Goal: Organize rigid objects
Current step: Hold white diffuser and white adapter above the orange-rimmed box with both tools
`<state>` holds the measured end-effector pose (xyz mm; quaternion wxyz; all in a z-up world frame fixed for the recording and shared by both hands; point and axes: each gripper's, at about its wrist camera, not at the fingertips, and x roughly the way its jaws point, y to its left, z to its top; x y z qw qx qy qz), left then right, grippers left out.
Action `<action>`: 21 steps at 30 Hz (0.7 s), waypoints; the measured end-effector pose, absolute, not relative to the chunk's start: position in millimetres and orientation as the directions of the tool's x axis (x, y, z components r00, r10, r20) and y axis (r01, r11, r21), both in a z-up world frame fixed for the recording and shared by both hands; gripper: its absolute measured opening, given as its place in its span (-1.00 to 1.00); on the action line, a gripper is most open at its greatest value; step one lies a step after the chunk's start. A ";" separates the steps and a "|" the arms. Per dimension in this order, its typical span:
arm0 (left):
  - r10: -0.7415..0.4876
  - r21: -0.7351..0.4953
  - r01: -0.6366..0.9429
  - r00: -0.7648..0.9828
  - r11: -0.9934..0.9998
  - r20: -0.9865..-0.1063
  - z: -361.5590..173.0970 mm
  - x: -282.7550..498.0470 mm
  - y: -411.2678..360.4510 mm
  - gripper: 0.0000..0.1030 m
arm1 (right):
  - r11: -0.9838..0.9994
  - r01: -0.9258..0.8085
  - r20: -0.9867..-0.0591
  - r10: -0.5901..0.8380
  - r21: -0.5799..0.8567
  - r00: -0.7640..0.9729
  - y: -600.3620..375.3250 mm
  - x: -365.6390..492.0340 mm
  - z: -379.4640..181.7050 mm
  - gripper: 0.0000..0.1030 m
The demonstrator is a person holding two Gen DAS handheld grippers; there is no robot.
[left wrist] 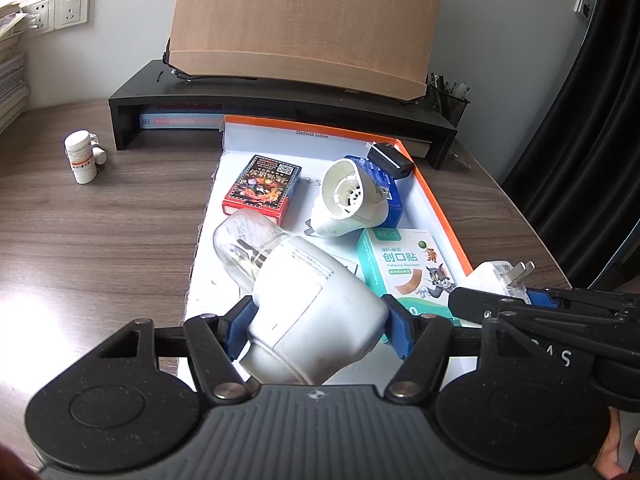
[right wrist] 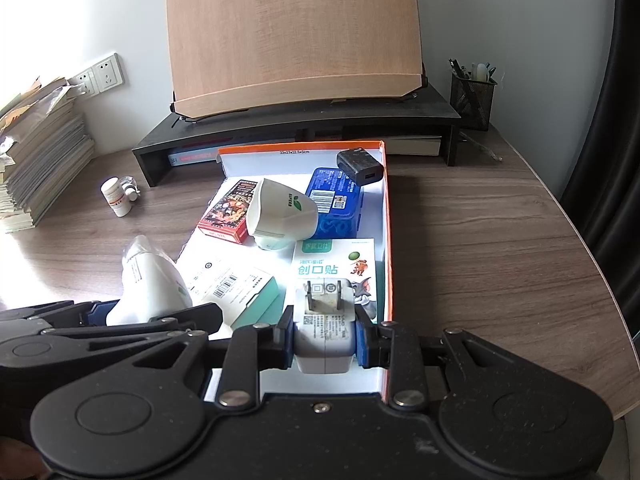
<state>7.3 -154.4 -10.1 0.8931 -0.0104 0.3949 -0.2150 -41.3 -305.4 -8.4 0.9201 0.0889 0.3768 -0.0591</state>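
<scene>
Since the left gripper (left wrist: 316, 330) clamps the white plug-in vaporizer (left wrist: 308, 312) by its hard shell over the orange-rimmed box (left wrist: 440, 208), keep pads off its fragile-looking clear bottle (left wrist: 244, 244), while the right gripper (right wrist: 323, 342) pinches a light, rigid white charger (right wrist: 324, 332) above that box's near end.

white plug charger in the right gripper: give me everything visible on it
The white charger is a small, blocky, scuffed plastic plug adapter. Two flat metal prongs point forward, away from the camera, and printed labels cover its top face. The right gripper is shut on its sides with blue pads. It is held over the near end of the open box.
</scene>
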 end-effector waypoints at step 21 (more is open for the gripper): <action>-0.393 -0.191 0.374 0.593 0.907 -0.703 -9.7 7.3 -155.3 0.31 | 0.977 0.176 -0.710 -0.037 0.123 0.703 -306.2 -42.6 -9.6 -0.32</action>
